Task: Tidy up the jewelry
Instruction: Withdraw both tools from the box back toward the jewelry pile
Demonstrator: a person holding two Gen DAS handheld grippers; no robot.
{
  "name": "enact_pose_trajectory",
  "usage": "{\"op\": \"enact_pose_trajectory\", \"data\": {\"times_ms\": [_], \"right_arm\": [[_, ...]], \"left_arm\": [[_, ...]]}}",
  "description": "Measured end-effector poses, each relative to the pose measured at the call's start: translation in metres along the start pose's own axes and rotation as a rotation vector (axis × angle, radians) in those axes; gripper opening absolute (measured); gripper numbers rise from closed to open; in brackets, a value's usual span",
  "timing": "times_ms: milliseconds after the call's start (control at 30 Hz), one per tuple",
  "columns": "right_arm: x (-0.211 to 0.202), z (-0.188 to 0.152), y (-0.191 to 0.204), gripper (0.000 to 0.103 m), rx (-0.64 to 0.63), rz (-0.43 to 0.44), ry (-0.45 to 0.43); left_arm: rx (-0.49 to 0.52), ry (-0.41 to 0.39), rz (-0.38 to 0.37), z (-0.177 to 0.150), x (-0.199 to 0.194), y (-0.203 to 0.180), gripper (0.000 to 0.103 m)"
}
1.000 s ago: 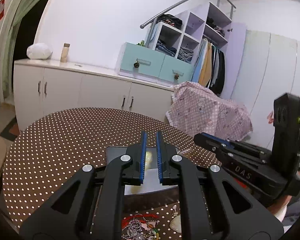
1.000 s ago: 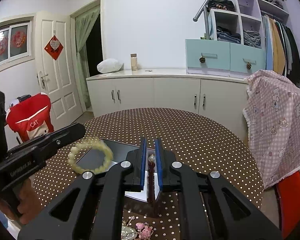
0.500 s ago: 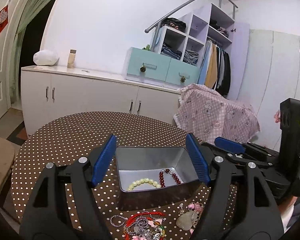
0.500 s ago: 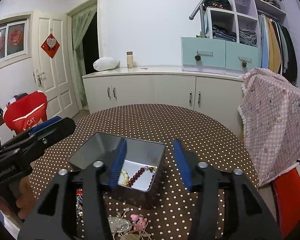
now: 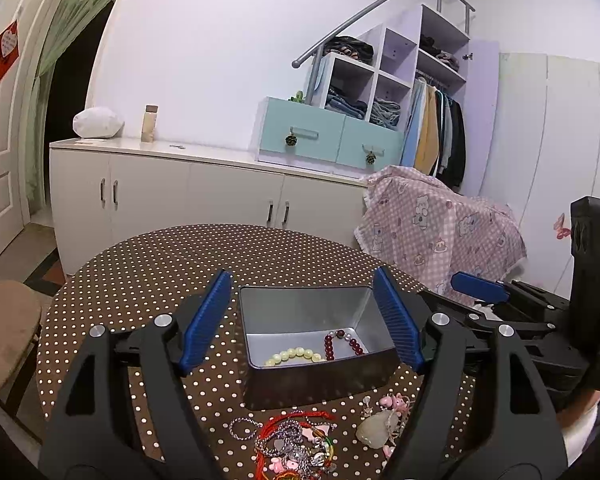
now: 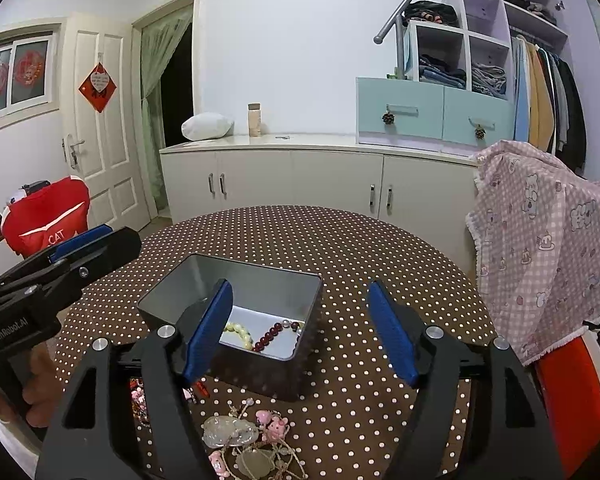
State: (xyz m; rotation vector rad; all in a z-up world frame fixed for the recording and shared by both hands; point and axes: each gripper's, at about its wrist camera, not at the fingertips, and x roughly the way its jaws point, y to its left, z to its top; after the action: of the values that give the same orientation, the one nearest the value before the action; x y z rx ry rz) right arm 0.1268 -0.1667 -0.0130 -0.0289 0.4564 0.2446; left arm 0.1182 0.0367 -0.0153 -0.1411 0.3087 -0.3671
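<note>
An open metal tin (image 5: 300, 312) stands on the dotted table (image 5: 140, 280). Inside it lie a pale yellow bead bracelet (image 5: 296, 356) and a dark red bead bracelet (image 5: 342, 344). My left gripper (image 5: 302, 276) hovers just in front of the tin, its jaws opening wide with nothing between the pads. In the right wrist view the tin (image 6: 256, 280) holds the same yellow bracelet (image 6: 238, 330) and red bracelet (image 6: 274, 332). My right gripper (image 6: 299, 285) is also opening and holds nothing. A tangle of loose jewelry (image 5: 296, 444) lies on the near side of the tin.
Pale stone pendants and pink charms (image 6: 236, 432) lie by the table's near edge. A chair draped in pink checked cloth (image 5: 440, 232) stands to the right, a white cabinet (image 5: 180, 192) behind, a brown stool (image 5: 4, 320) at left and a red bag (image 6: 48, 216).
Both grippers went from shut to wide open. The yellow bracelet left the left gripper and the red one left the right; both now lie in the tin.
</note>
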Motion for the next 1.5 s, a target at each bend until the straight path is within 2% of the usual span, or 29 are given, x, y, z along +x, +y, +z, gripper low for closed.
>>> {"op": "enact_pose_trajectory", "data": {"times_ms": [400, 767, 933, 1100, 1167, 1500], "right_arm": [[-0.011, -0.011, 0.004, 0.073, 0.000, -0.011, 0.010], [-0.015, -0.028, 0.011, 0.074, 0.000, -0.006, 0.041], [-0.016, -0.034, 0.014, 0.078, 0.000, -0.004, 0.056], [-0.015, -0.041, 0.016, 0.083, 0.008, -0.005, 0.077], [-0.014, -0.045, 0.015, 0.083, 0.009, -0.004, 0.086], [-0.008, -0.058, 0.014, 0.084, 0.015, 0.000, 0.126]], "left_arm": [[0.008, 0.020, 0.043, -0.010, -0.011, 0.001, 0.075], [0.019, 0.047, 0.049, -0.023, -0.026, 0.003, 0.075], [0.025, 0.064, 0.051, -0.030, -0.030, 0.005, 0.075], [0.021, 0.110, 0.051, -0.044, -0.029, 0.007, 0.075], [0.007, 0.135, 0.027, -0.049, -0.028, 0.008, 0.075], [0.028, 0.224, -0.007, -0.068, -0.013, 0.000, 0.075]]}}
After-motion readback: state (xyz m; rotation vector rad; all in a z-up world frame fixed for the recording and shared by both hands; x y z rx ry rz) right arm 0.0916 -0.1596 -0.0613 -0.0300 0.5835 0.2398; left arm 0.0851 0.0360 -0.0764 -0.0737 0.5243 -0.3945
